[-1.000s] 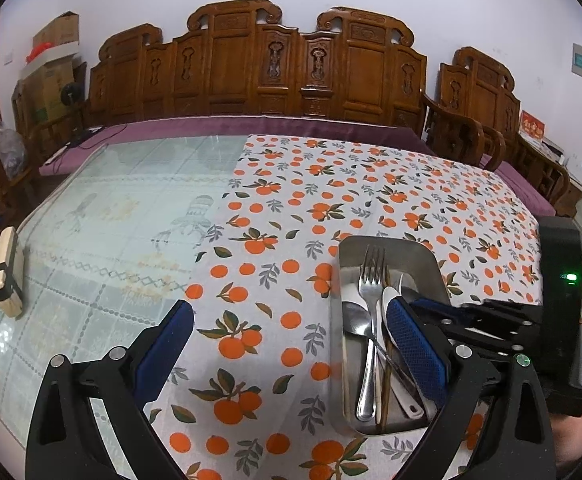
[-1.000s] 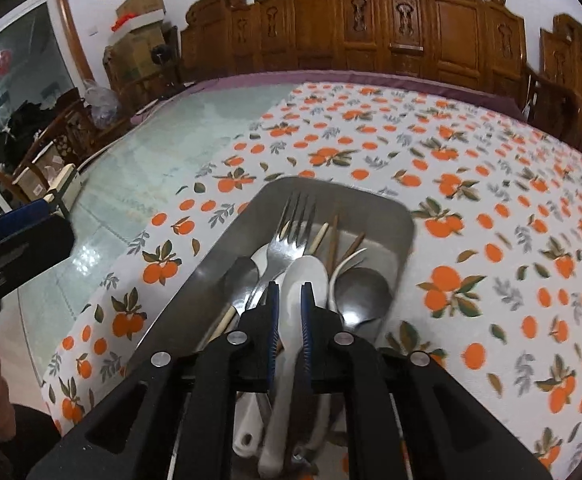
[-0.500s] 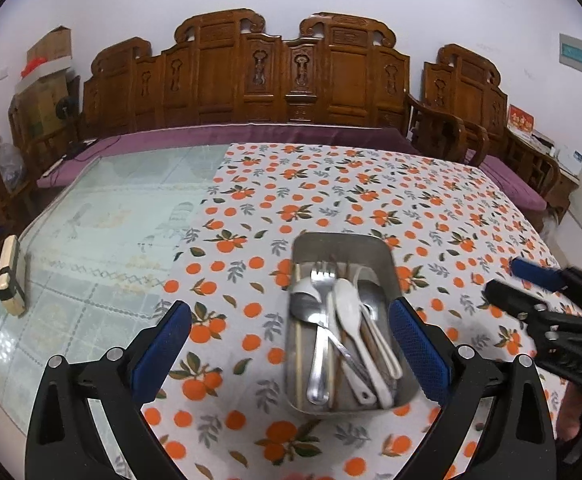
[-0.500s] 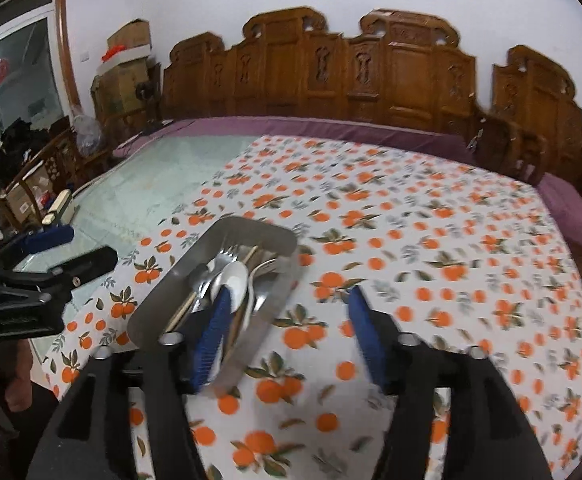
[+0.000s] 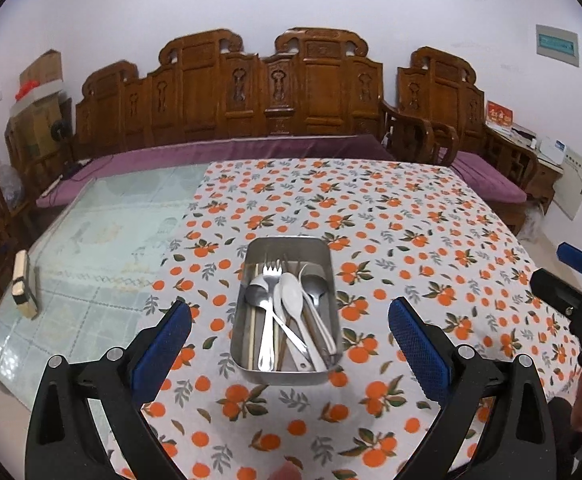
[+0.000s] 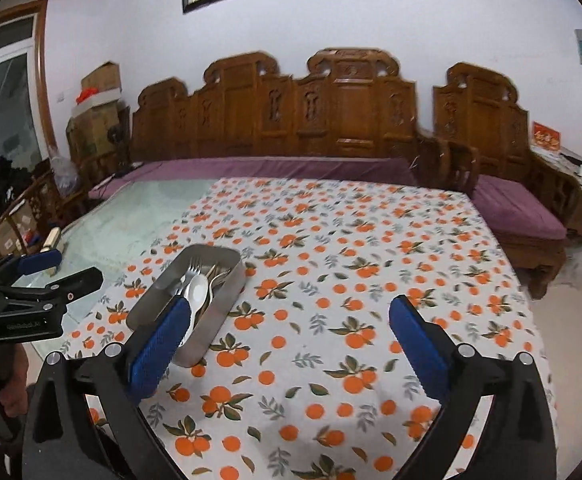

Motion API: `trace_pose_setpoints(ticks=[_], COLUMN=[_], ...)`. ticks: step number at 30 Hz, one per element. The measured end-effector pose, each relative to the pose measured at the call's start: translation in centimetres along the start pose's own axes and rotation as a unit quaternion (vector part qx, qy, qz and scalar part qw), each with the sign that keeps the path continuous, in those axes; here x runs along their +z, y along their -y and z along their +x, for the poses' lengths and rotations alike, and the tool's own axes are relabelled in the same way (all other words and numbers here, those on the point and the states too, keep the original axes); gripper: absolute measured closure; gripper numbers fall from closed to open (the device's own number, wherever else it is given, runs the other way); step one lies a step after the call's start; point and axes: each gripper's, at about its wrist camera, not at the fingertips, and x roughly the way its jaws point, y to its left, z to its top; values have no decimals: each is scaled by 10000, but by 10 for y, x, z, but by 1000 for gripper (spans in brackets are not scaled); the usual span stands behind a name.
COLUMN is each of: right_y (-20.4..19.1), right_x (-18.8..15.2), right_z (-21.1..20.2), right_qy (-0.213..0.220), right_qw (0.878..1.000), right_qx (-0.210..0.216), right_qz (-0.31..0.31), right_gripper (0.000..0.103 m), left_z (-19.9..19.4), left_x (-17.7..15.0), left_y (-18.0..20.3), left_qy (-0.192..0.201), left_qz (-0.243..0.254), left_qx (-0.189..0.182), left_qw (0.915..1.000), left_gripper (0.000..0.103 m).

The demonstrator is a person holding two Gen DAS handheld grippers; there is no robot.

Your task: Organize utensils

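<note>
Left gripper (image 5: 290, 330) stood wide open, holding nothing; its blue pads (image 5: 162, 344) sat either side of the metal tray (image 5: 239, 344), which lay just beyond and between the fingers on the orange-print tablecloth (image 5: 391, 240). Right gripper (image 6: 290, 330) was spread open too and empty; from it the tray (image 6: 219, 312) sat off past the left finger, whose pad (image 6: 159, 344) covered the tray's near corner and the utensil handles.

In the tray was a loose pile: fork (image 5: 269, 312) tines-away, white spoon (image 5: 291, 300) on top, metal spoon (image 5: 314, 286) to the right, and another spoon bowl left of the fork. Thin wooden sticks, likely chopsticks (image 5: 253, 320), showed mostly buried; count unclear.

Right gripper's body was cut off at the left view's right edge. Farther left lay bare glass tabletop (image 5: 103, 240) with a small block (image 5: 23, 284) at its edge, identity unclear. Carved wooden bench (image 5: 291, 100) stood beyond the far table edge.
</note>
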Motion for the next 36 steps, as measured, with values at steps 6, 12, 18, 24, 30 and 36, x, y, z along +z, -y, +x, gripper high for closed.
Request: trace_pose_setpoints(ticks=[6,12,18,24,30,36], right_y=[10,9,5,2,0,1], right_x=[5,12,13,12,12,13], right_z=[-52,-102,-131,-143,-148,-151], right_qy=[499,980,1205,1262,1283,1289], right_qw=[9985,9948,9925,9918,9915,9914], right_qx=[-170,-219,-199,-186,-182,-184], right_qz=[142,142,104,100,110,114], right_gripper=[3,3,3,3,3,3], left_z=[-44,-93,-122,-135,-141,-143], left_x=[7,15,16,16,15,14], left_y=[17,30,36,38,39,39], left_qy=[349,773,1002,1100,1148,1154], left_qz=[47,93,100,86,80,81], left_qx=[-109,-115,-172,-170,-161,-160], left_qw=[9993,9969,9948,9937,9932,9932], left_gripper=[8,8,8,8,8,8])
